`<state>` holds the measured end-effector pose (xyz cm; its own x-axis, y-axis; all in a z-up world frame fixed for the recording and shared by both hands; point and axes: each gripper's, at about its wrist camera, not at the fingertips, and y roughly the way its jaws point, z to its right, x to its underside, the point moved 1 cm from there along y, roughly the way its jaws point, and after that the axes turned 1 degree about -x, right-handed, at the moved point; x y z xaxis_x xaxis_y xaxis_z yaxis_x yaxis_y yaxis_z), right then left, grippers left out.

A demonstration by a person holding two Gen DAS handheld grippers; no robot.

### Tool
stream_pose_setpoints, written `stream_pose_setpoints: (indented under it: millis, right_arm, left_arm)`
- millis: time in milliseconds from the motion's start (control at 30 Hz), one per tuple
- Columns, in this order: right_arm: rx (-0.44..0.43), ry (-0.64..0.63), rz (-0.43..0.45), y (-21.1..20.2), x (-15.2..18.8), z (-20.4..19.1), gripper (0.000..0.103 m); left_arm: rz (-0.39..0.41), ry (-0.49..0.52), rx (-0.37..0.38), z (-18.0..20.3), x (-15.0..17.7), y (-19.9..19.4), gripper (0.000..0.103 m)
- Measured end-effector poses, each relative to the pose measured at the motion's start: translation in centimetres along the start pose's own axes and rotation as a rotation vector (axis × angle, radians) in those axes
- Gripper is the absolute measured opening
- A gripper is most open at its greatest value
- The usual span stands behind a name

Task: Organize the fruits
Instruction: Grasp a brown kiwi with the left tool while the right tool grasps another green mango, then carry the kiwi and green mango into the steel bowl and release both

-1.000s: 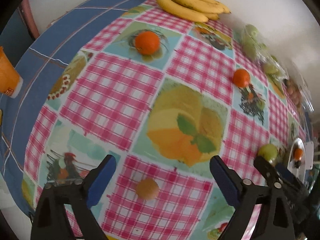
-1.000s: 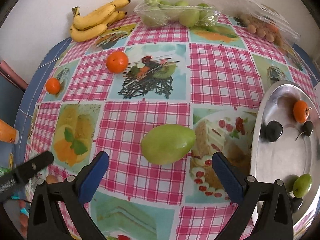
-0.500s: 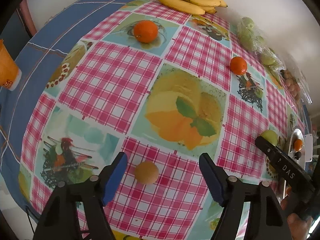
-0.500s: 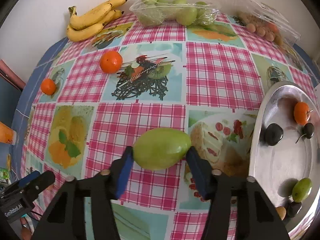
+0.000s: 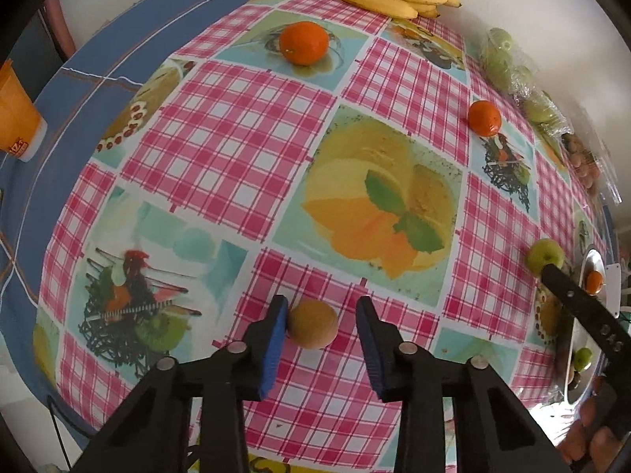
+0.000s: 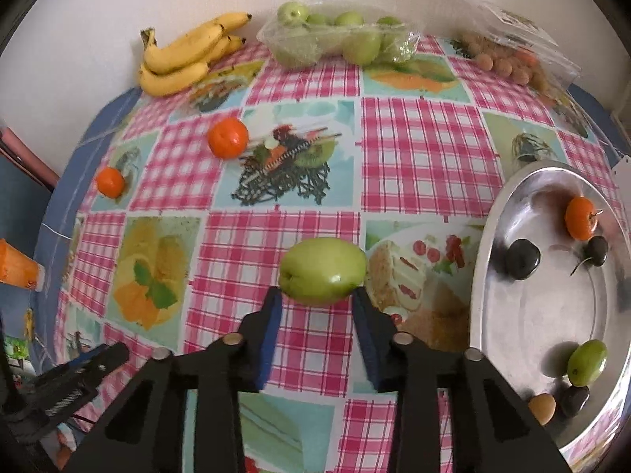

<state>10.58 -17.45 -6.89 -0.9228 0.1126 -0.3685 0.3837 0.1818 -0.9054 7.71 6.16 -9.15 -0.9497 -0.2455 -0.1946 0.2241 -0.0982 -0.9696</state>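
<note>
In the left wrist view my left gripper [image 5: 321,313] straddles a small brown round fruit [image 5: 312,324] on the checkered tablecloth. The left pad touches it; a gap remains at the right pad. In the right wrist view my right gripper [image 6: 317,297] is shut on a green apple-like fruit [image 6: 323,270], held at the fingertips just above the cloth. The silver tray [image 6: 524,315] to its right holds a small orange [image 6: 580,217], dark fruits [image 6: 522,259] and a green fruit [image 6: 587,362].
Bananas [image 6: 185,55], a bag of green fruit [image 6: 339,37] and a bag of small brown fruit [image 6: 508,59] line the far wall. Two oranges [image 6: 228,137] [image 6: 111,182] lie on the cloth. An orange cup [image 5: 14,118] stands at the left edge.
The left gripper has narrowed around the brown fruit and moved closer to it. The right gripper has closed on the green fruit and lifted it slightly.
</note>
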Motion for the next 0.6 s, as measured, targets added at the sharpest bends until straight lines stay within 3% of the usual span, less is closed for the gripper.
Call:
stream_pose_setpoints:
  millis: [33, 233, 533, 600]
  right_arm:
    - [-0.001, -0.001, 0.001, -0.2, 0.0, 0.0, 0.035]
    - [-0.022, 0.023, 0.000, -0.3, 0.0, 0.7, 0.035]
    - [-0.059, 0.034, 0.033, -0.6, -0.8, 0.9, 0.035]
    - [-0.076, 0.018, 0.038, -0.4, -1.0, 0.4, 0.041]
  left_arm:
    - [0.004, -0.001, -0.008, 0.0, 0.0, 0.0, 0.027]
    - [0.043, -0.009, -0.012, 0.0, -0.3, -0.7, 0.027]
    - [0.083, -0.032, 0.062, 2.6, -1.9, -1.7, 0.027]
    - [0.094, -0.039, 0.070, 3.8, -2.6, -1.7, 0.027]
